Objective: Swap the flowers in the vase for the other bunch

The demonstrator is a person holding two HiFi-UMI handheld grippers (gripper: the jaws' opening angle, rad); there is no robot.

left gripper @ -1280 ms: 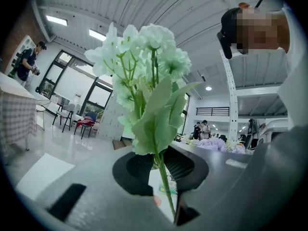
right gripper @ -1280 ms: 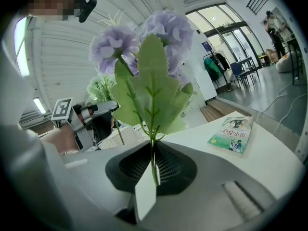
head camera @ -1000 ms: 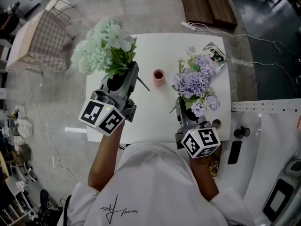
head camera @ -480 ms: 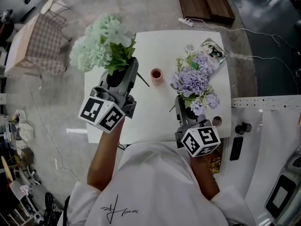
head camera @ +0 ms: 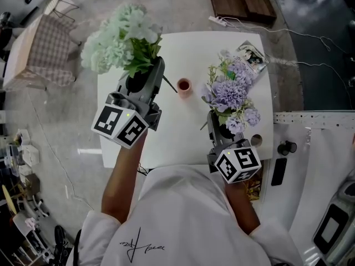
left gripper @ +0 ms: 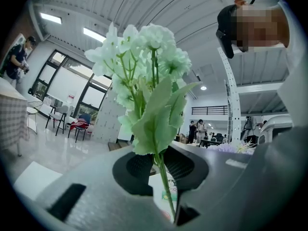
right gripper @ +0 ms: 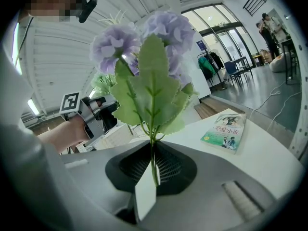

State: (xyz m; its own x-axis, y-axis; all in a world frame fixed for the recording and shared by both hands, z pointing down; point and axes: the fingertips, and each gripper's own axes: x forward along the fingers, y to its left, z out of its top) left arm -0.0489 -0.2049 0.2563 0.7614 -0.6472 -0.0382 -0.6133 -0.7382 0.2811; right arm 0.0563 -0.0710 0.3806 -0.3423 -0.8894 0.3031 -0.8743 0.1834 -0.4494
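left gripper (left gripper: 164, 179) clamps the green bunch (head camera: 119, 40), right gripper (right gripper: 153, 170) the purple bunch (head camera: 230, 96).

Your white table (head camera: 183, 132) stands on a grey floor (head camera: 183, 10). On it you have a small pink vase (head camera: 184, 85) towards the far middle and a book (head camera: 250, 57) at the far right corner.
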